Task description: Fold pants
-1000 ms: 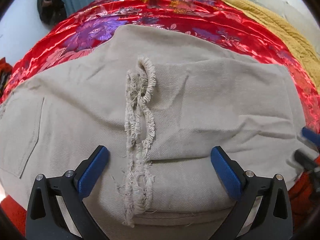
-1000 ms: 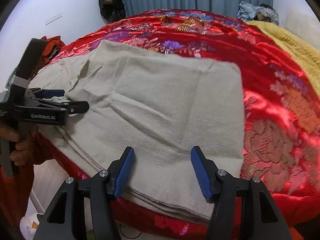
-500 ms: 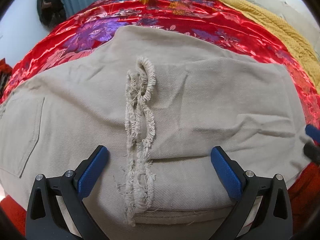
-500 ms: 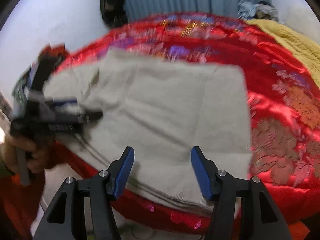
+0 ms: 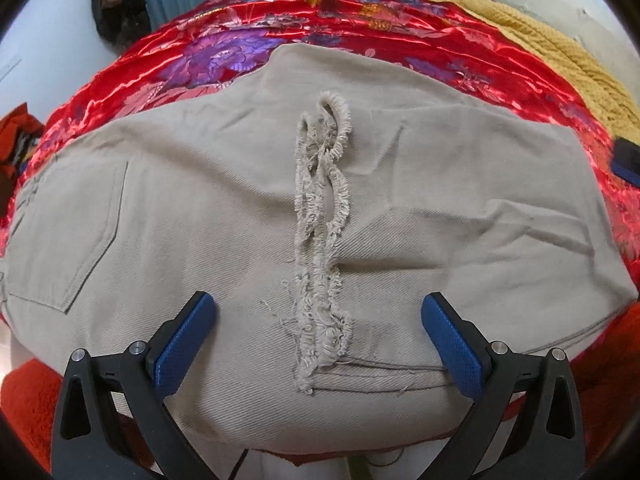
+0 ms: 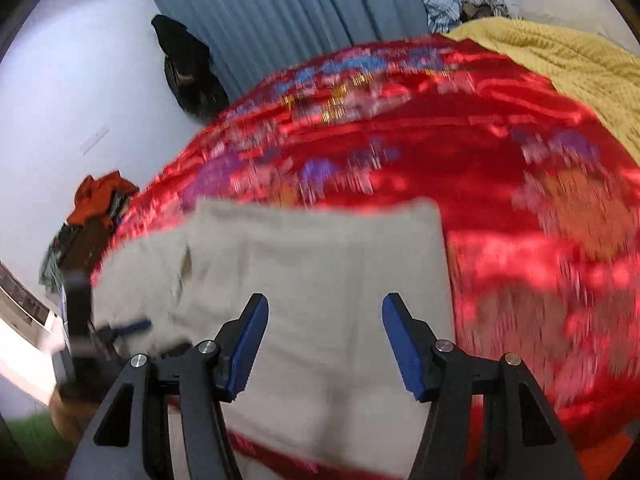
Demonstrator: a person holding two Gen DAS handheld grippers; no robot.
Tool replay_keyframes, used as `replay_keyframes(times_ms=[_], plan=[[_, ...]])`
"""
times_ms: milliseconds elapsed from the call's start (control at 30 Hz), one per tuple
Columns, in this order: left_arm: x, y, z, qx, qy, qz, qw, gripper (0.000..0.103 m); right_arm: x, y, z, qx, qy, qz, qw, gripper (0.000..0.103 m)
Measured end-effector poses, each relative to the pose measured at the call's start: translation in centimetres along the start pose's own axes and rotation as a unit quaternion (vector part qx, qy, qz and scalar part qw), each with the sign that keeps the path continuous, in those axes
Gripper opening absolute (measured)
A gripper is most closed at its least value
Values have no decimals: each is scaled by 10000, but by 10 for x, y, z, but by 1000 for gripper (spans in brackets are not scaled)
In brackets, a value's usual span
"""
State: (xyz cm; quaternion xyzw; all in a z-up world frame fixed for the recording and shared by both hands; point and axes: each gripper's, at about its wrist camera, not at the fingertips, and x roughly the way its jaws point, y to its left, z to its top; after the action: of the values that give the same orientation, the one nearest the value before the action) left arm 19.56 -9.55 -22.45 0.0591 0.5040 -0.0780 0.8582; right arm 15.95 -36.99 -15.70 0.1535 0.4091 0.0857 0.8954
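Beige pants [image 5: 224, 216] lie folded on a red floral bedspread [image 5: 248, 44], with the frayed leg hems [image 5: 322, 216] running down the middle and a back pocket at the left. My left gripper [image 5: 318, 332] is open and empty, just above the near edge of the pants. The pants also show, blurred, in the right wrist view [image 6: 320, 280]. My right gripper [image 6: 324, 344] is open and empty above their right half. The left gripper [image 6: 100, 332] shows blurred at that view's left edge. The right gripper's tip [image 5: 626, 162] shows at the left wrist view's right edge.
A mustard yellow blanket [image 5: 560, 48] covers the bed's far right side. Blue curtains [image 6: 320, 12] and dark hanging bags [image 6: 188, 68] stand against the far wall. Orange clothes [image 6: 100, 196] are piled at the left. The bed's near edge drops off below the pants.
My right gripper has lifted and pulled back from the pants, tilting upward with motion blur. My left gripper has drawn back a little. Both stayed open.
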Motion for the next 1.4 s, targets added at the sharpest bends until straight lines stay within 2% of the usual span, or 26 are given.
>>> replay_keyframes(times_ms=[33, 133, 167, 200, 267, 333, 400, 467, 533, 567, 600, 633, 700, 867, 900, 967, 1000, 1067, 1100, 1200, 1267, 1300, 1367, 1400], plan=[[0, 0, -1, 8, -25, -23, 10000, 103, 10, 1, 4, -16, 90, -89, 9999, 60], [-2, 2, -2, 73, -72, -94, 9999, 102, 64, -10, -5, 24, 1083, -430, 9932, 61], [-2, 2, -3, 103, -100, -111, 9998, 102, 76, -8, -10, -179, 1262, -535, 9904, 61], [-3, 3, -4, 124, -126, -149, 9997, 103, 72, 1, -10, -520, 1114, -693, 9900, 61], [-5, 6, -6, 142, -186, -236, 9994, 103, 56, 14, -5, -633, 1063, -786, 9892, 61], [-5, 6, -6, 158, -235, -255, 9993, 103, 27, 27, -3, -601, 683, -523, 9945, 61], [-4, 4, -6, 161, -249, -228, 9993, 103, 11, 40, -8, -729, 438, -462, 9953, 62], [-5, 4, -5, 157, -232, -233, 9993, 102, 16, 47, -23, -838, 574, -478, 9937, 70], [-8, 6, -6, 159, -151, -291, 9993, 102, 41, 38, -49, -776, 1155, -579, 9886, 71], [-13, 7, -6, 151, -128, -308, 9993, 101, 51, 32, -62, -709, 1296, -665, 9868, 71], [-22, 11, -7, 87, -153, -405, 9990, 101, 46, 32, -71, -705, 891, -636, 9915, 72], [-30, 16, -8, 14, -179, -496, 9986, 101, 46, 33, -71, -716, 796, -644, 9922, 73], [-51, 32, -10, -195, -331, -714, 9967, 101, 46, 36, -71, -796, 814, -720, 9909, 73], [-98, 110, -9, -1093, -737, -738, 9885, 101, 46, 33, -73, -778, 785, -647, 9918, 74], [-106, 132, -10, -1391, -807, -730, 9843, 101, 47, 33, -72, -785, 776, -653, 9917, 75], [-114, 187, -15, -2214, -861, -794, 9681, 101, 48, 34, -73, -782, 765, -646, 9919, 76], [-115, 225, -23, -2855, -853, -901, 9503, 101, 48, 34, -74, -789, 760, -637, 9919, 77], [-112, 271, -40, -3720, -842, -1004, 9189, 101, 50, 34, -74, -807, 749, -638, 9919, 78], [-108, 300, -53, -4279, -850, -1057, 8936, 100, 50, 34, -74, -807, 747, -636, 9919, 78], [-99, 341, -79, -5075, -897, -1186, 8487, 97, 50, 34, -74, -805, 744, -634, 9920, 78], [-91, 350, -86, -5235, -864, -1279, 8379, 95, 50, 34, -74, -807, 746, -638, 9919, 78], [-86, 352, -85, -5239, -823, -1333, 8372, 92, 50, 34, -74, -808, 746, -639, 9919, 78], [-75, 351, -79, -5130, -725, -1429, 8433, 88, 50, 34, -74, -808, 746, -638, 9919, 78], [-69, 350, -77, -5072, -654, -1477, 8465, 84, 50, 34, -74, -806, 747, -637, 9919, 78]])
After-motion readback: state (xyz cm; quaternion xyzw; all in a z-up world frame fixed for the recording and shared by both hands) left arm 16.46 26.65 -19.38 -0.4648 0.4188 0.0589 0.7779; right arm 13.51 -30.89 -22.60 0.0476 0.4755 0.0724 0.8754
